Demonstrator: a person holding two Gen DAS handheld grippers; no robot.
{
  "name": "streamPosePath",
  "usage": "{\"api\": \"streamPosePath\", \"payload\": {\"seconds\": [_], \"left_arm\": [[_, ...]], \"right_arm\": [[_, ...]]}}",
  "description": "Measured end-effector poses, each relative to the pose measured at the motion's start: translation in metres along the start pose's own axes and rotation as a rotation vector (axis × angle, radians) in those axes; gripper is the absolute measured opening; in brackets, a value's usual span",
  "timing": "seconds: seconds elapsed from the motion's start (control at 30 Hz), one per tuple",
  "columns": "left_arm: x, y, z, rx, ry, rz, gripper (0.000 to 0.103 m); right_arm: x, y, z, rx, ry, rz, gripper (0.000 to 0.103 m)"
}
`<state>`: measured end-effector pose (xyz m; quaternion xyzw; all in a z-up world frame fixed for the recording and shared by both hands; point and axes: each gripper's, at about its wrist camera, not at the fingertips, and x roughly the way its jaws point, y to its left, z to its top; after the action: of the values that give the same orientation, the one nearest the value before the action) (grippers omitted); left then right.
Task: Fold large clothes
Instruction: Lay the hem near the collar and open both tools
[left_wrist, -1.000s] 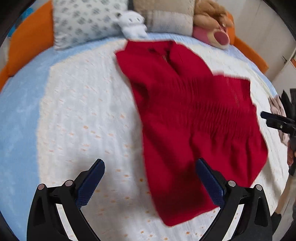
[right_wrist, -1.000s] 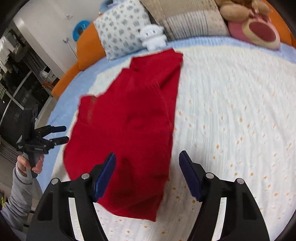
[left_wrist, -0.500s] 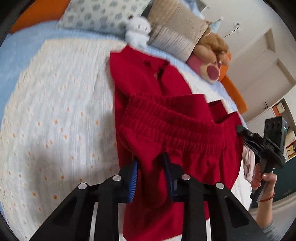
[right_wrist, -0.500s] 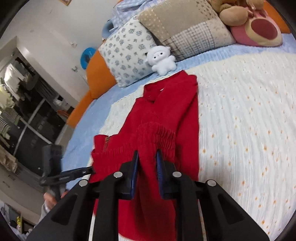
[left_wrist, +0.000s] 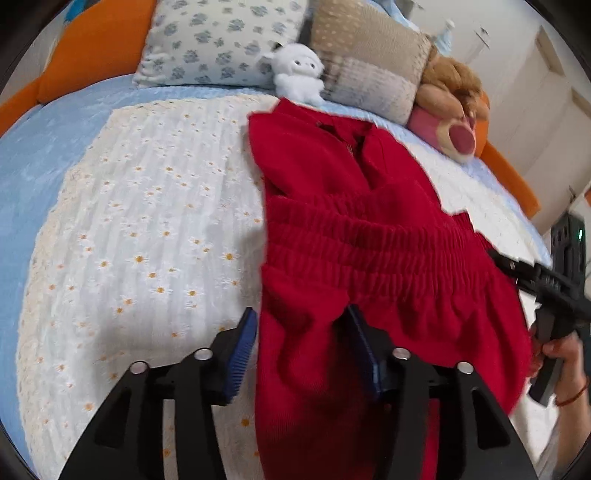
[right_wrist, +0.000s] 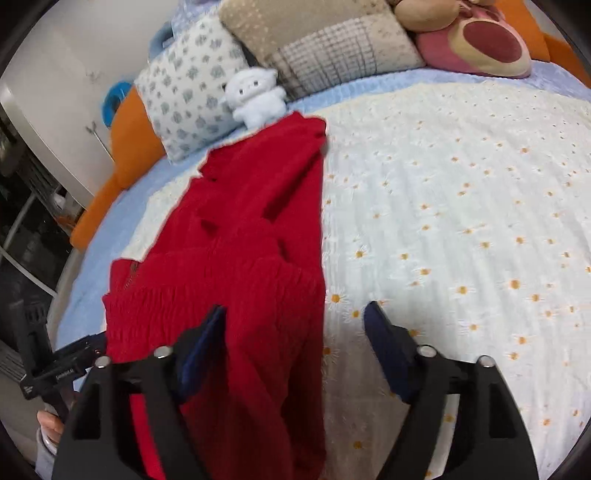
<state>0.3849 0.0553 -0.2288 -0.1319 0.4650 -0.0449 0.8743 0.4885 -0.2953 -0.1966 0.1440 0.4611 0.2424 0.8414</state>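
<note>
The red garment (left_wrist: 369, 258) lies on the daisy-print bedspread (left_wrist: 147, 240), its collar end up near the head of the bed and its lower part doubled back so the gathered band runs across the middle. That looks like one fold laid down and being let go. The left tongs (left_wrist: 301, 347) have just been opening: their blue pads stand apart with the folded edge loose between them, no longer pinched. The right tongs (right_wrist: 295, 332) have just been opening too and now stand wide, one pad over the cloth, the other over bare bedspread (so nothing is gripped there either). Both point steeply down at the near edge of the fold, probably so the cloth drops flat rather than being dragged.

Along the head of the bed sit a patterned pillow (left_wrist: 221, 40), a beige cushion (left_wrist: 369, 74), a small white plush (left_wrist: 297, 74) touching the collar, and a brown-and-pink plush (left_wrist: 454, 110). Only the white one crowds the garment.
</note>
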Motion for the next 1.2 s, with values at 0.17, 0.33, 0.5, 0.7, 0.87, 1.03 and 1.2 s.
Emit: {"api": "streamPosePath", "payload": {"seconds": [0.17,0.33,0.5,0.7,0.87,1.03,1.2], "left_arm": [[-0.074,-0.011,0.013,0.015,-0.167,-0.027,0.067],[-0.090,-0.079,0.002,0.194,-0.231,-0.062,0.067],[-0.031,-0.117,-0.008,0.307,-0.174,0.036,0.060],[0.027,-0.093,-0.006,0.234,-0.115,0.047,0.072],[0.029,-0.095,-0.008,0.243,-0.128,0.068,0.075],[-0.026,-0.080,0.000,0.166,-0.051,-0.001,0.084],[-0.100,-0.032,-0.020,0.095,-0.042,-0.054,0.094]], "right_arm": [[-0.070,0.025,0.002,-0.084,-0.160,0.051,0.069],[-0.080,0.071,-0.012,-0.194,-0.112,0.044,0.008],[-0.030,0.065,-0.019,-0.176,-0.051,-0.028,0.007],[0.014,0.049,-0.026,-0.182,-0.026,-0.074,0.003],[0.011,0.058,-0.026,-0.224,-0.020,-0.113,0.005],[-0.054,0.057,-0.022,-0.157,-0.018,0.061,0.057],[-0.127,0.040,-0.053,-0.145,-0.022,0.180,0.082]]}}
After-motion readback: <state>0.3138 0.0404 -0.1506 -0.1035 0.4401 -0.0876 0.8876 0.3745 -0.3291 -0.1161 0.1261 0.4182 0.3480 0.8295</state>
